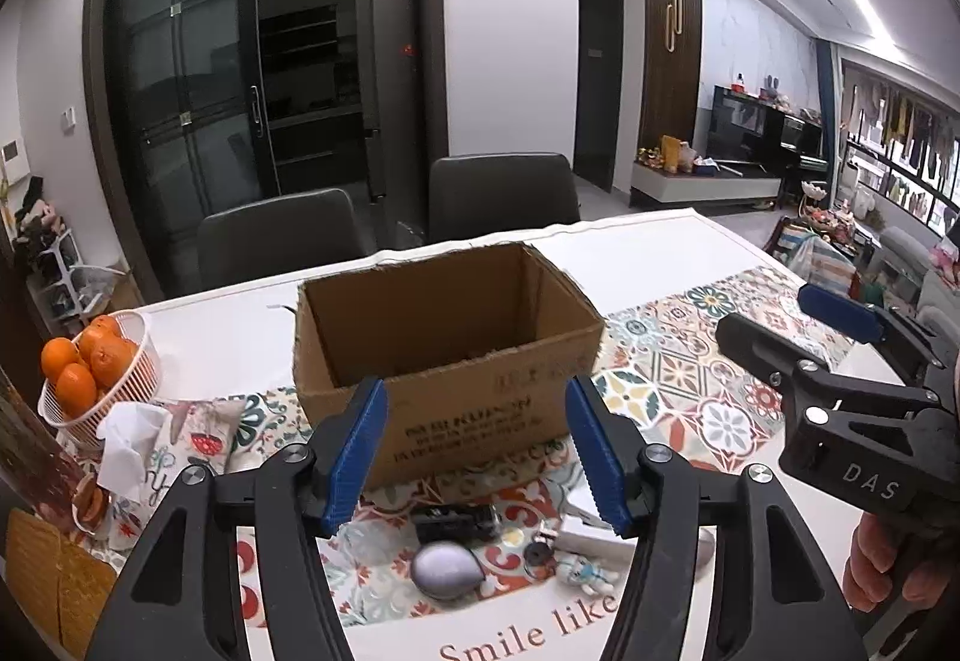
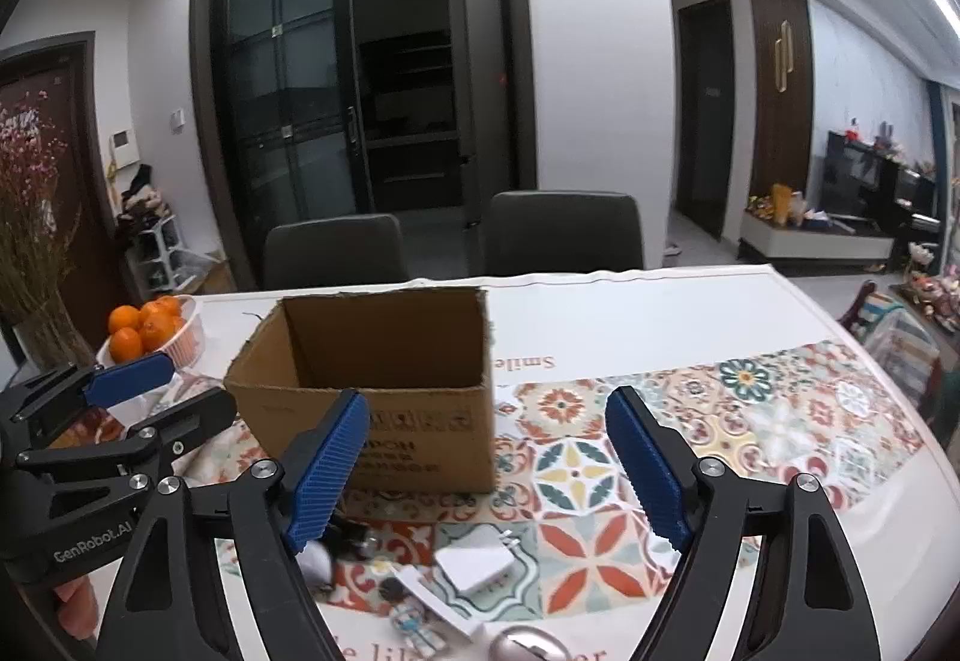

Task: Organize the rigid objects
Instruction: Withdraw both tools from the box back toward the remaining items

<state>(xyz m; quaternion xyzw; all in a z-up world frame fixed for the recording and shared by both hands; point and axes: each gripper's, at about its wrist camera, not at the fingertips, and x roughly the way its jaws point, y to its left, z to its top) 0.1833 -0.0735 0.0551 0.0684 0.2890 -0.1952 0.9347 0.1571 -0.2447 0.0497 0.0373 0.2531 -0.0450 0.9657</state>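
An open cardboard box (image 1: 444,361) stands on the patterned table mat; it also shows in the right wrist view (image 2: 384,391). In front of it lie small items: a grey oval mouse (image 1: 447,571), a black rectangular device (image 1: 456,522), a white charger (image 2: 477,562), a small astronaut figure (image 2: 417,625) and a dark round piece (image 1: 534,556). My left gripper (image 1: 474,457) is open and empty above these items. My right gripper (image 2: 486,469) is open and empty, to the right of the left one.
A white basket of oranges (image 1: 96,367) sits at the left of the table, with a tissue pouch (image 1: 156,445) beside it. Two dark chairs (image 1: 390,235) stand behind the table. Dried flowers (image 2: 30,217) stand at the far left.
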